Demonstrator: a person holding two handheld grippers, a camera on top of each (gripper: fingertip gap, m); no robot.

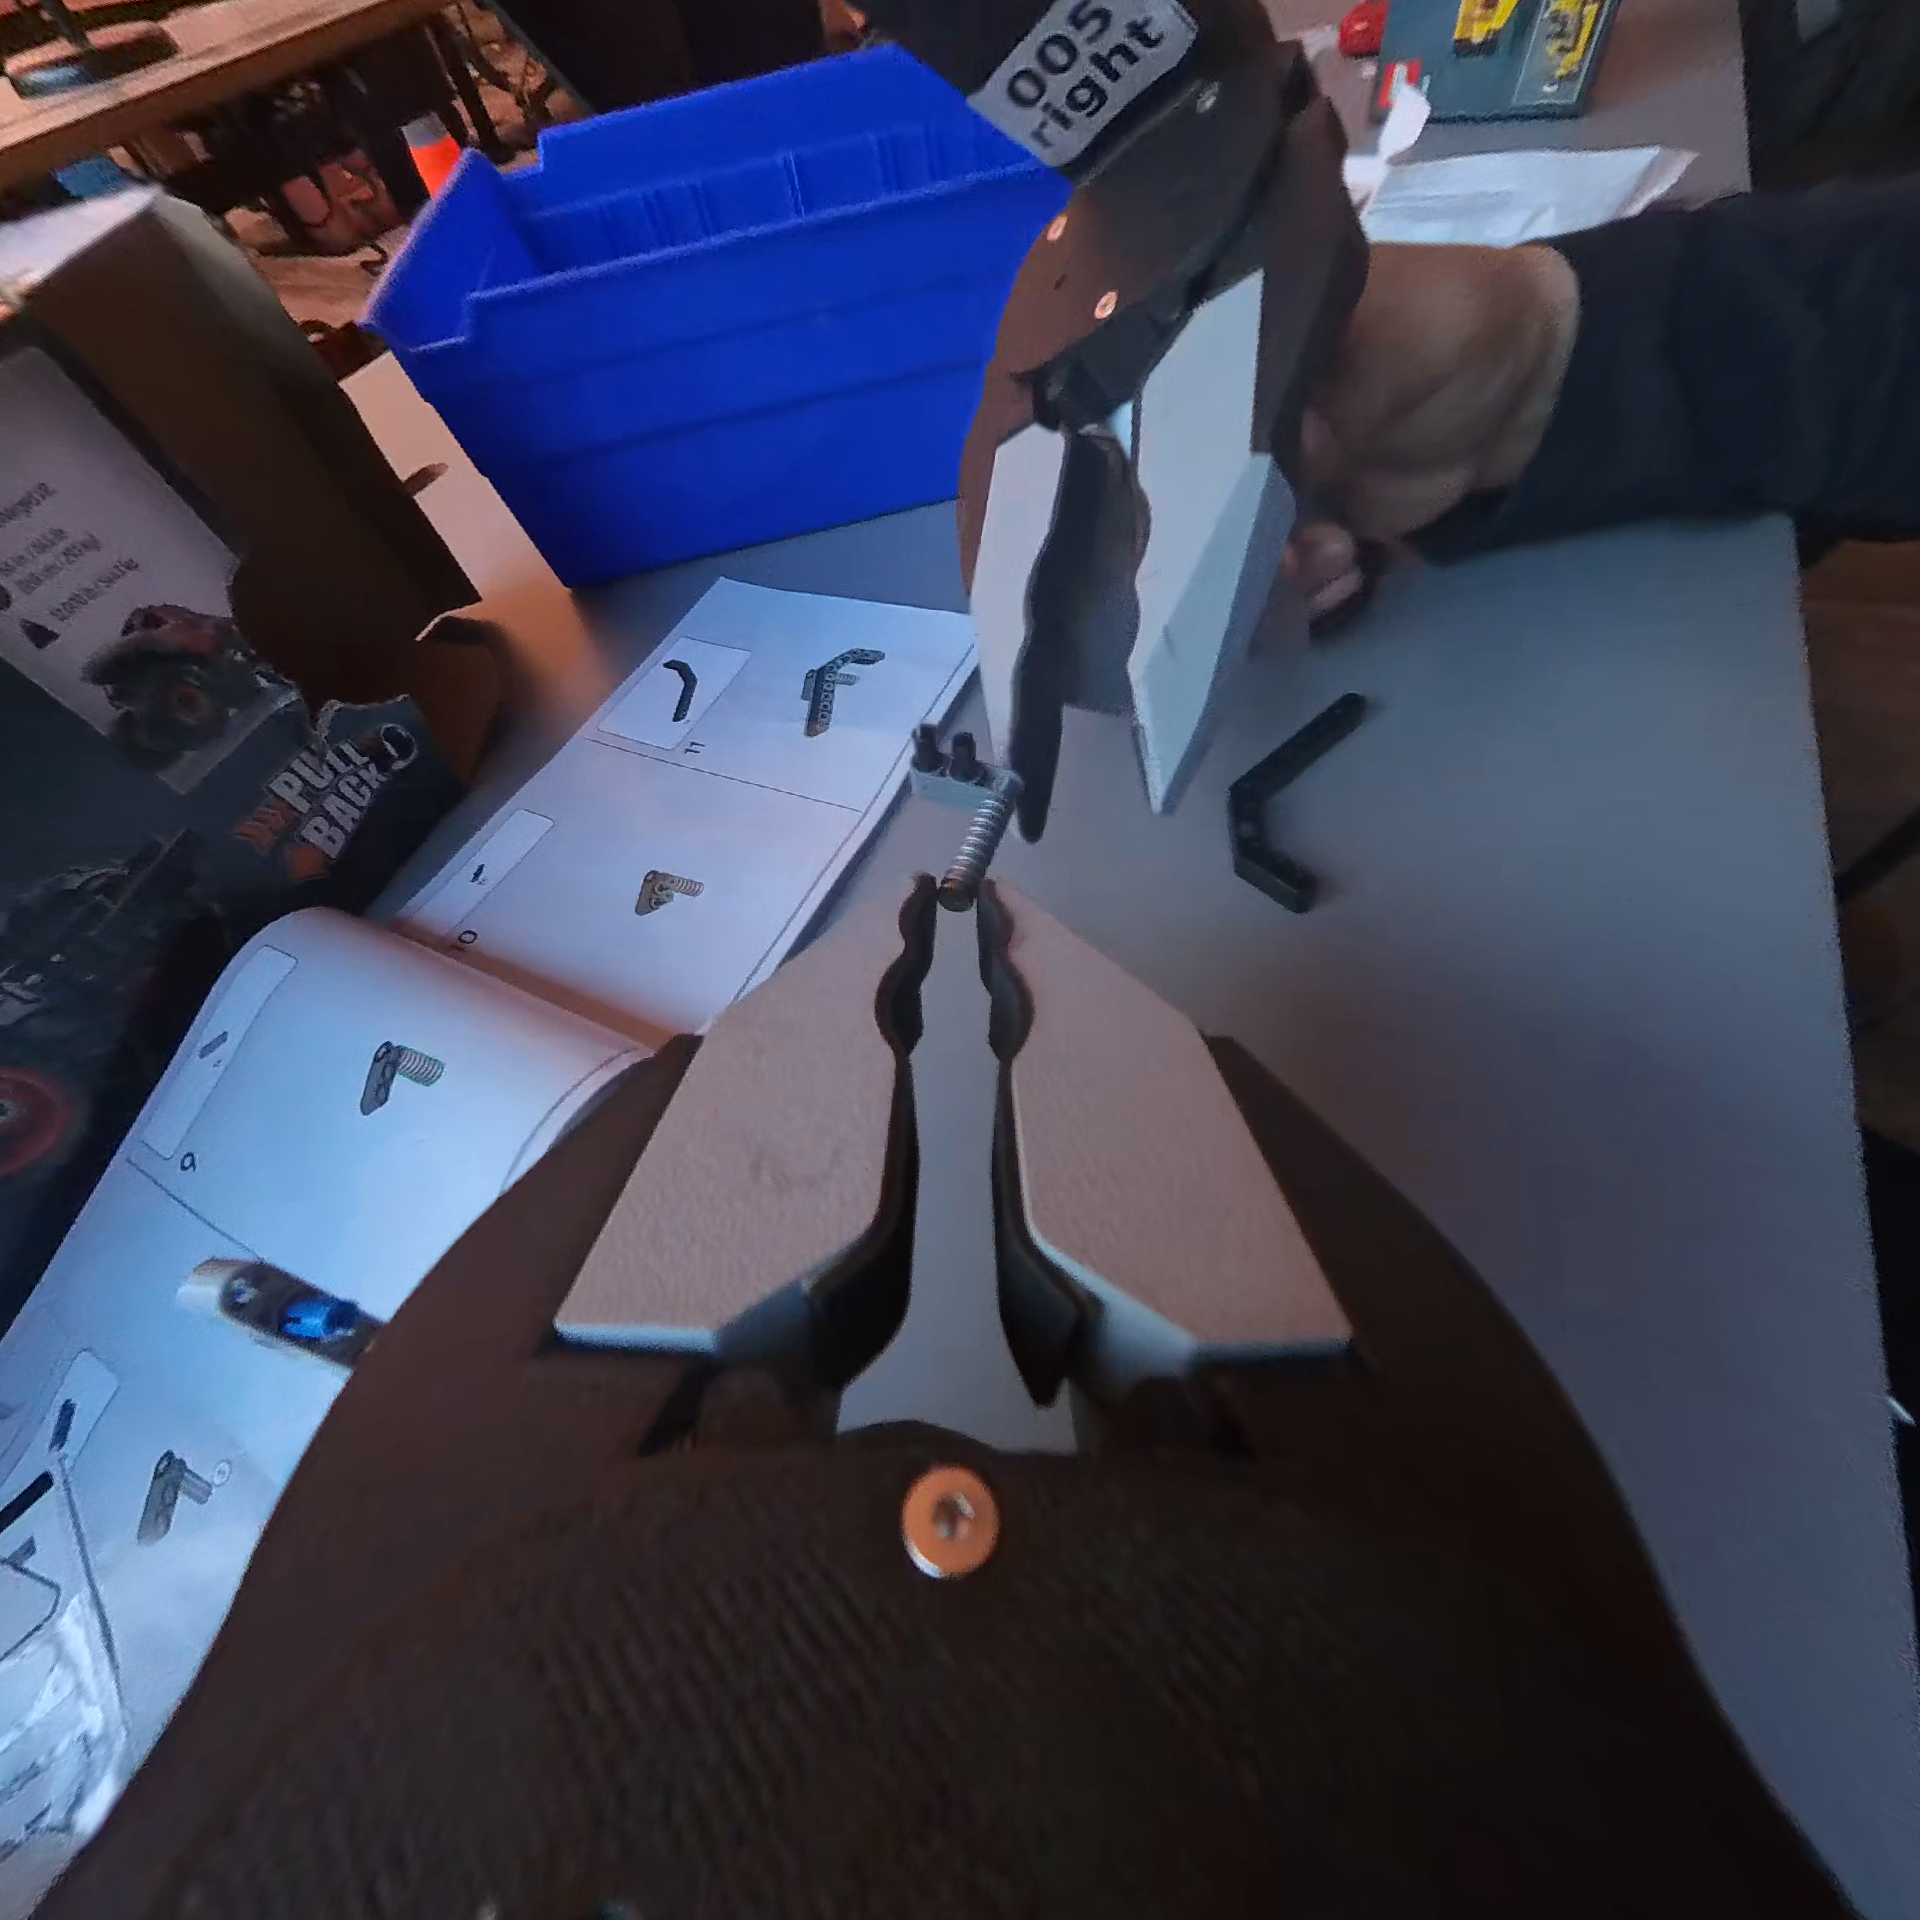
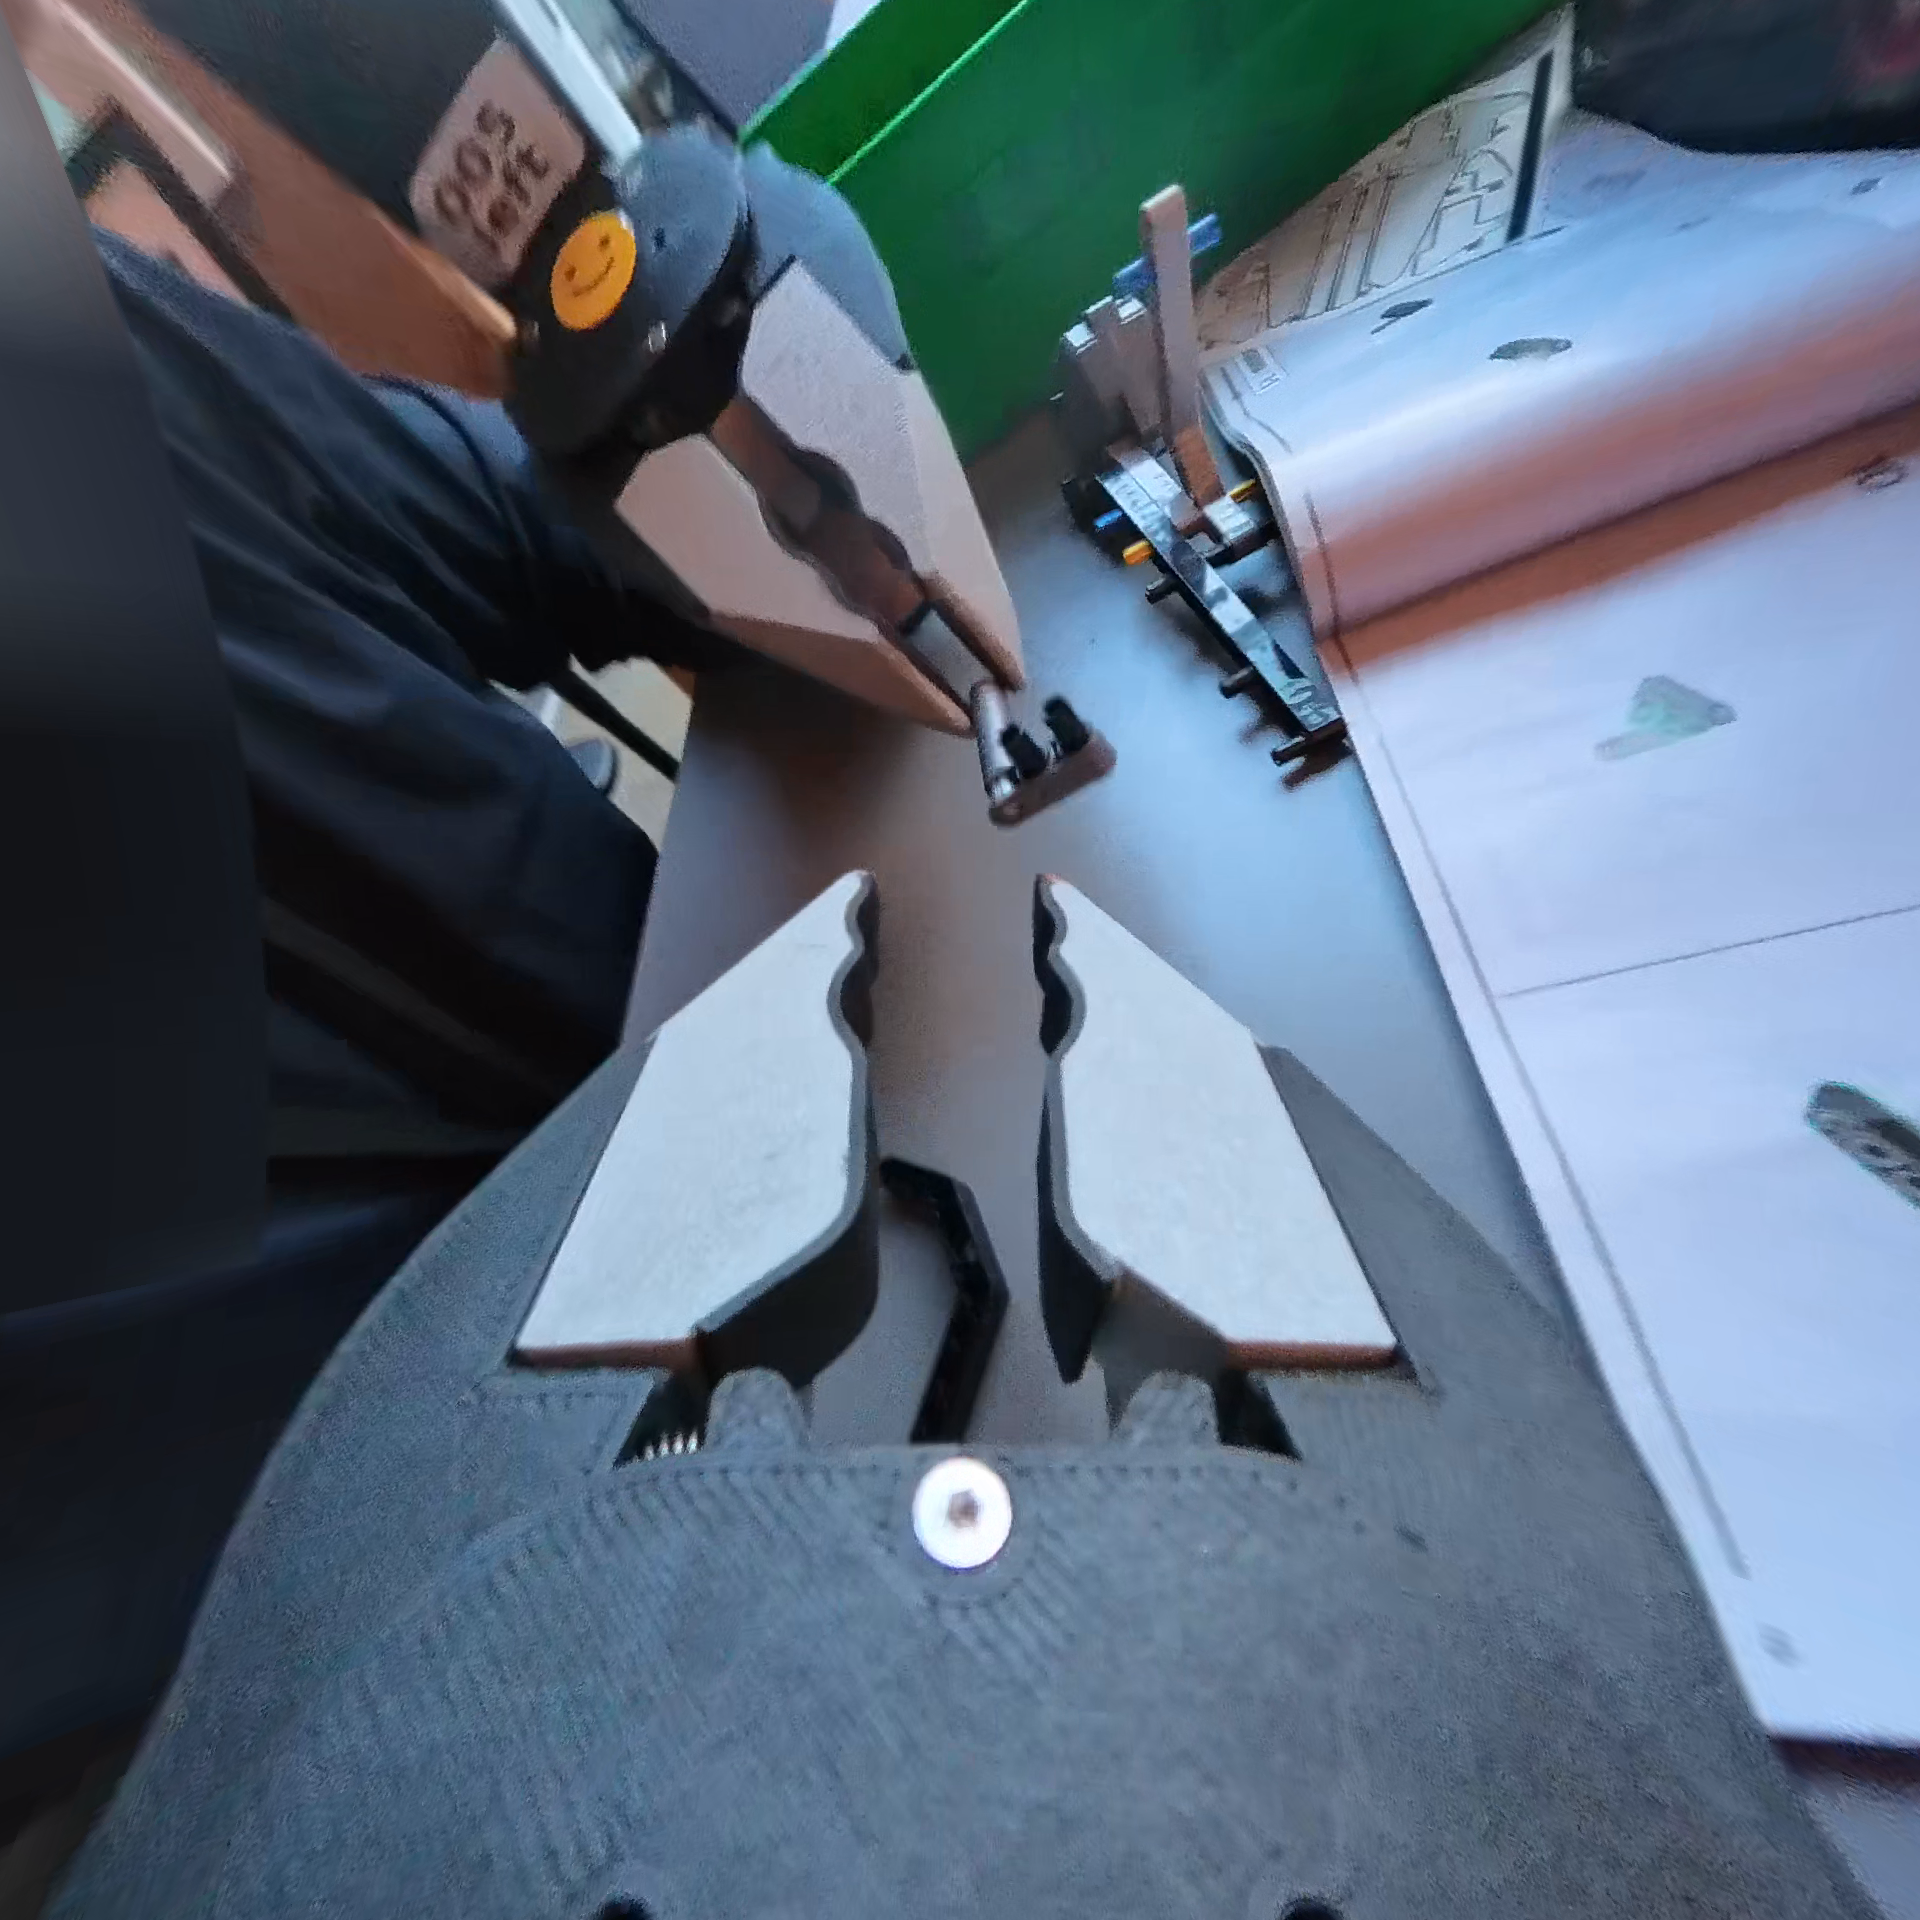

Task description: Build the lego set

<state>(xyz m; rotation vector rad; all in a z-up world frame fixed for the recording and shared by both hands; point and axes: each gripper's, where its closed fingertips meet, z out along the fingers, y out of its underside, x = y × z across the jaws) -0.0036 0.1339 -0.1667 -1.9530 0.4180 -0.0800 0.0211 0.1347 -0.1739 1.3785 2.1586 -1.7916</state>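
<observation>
Grip firmly: your left claw [image 1: 954, 896] pinches the small grey sprung piece [image 1: 961, 805]; right claw [image 2: 951, 914] is spread, so steady it.

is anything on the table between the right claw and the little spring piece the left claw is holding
Nothing visible. Only bare table lies between the open right claw and the spring piece; the left claw grips its far end, and the black bent beam lies behind the tips.

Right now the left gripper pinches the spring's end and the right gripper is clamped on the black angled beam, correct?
Not quite. In the right wrist view the right gripper is open and holds nothing; the black angled beam lies on the table under it. The left gripper does pinch the spring.
</observation>
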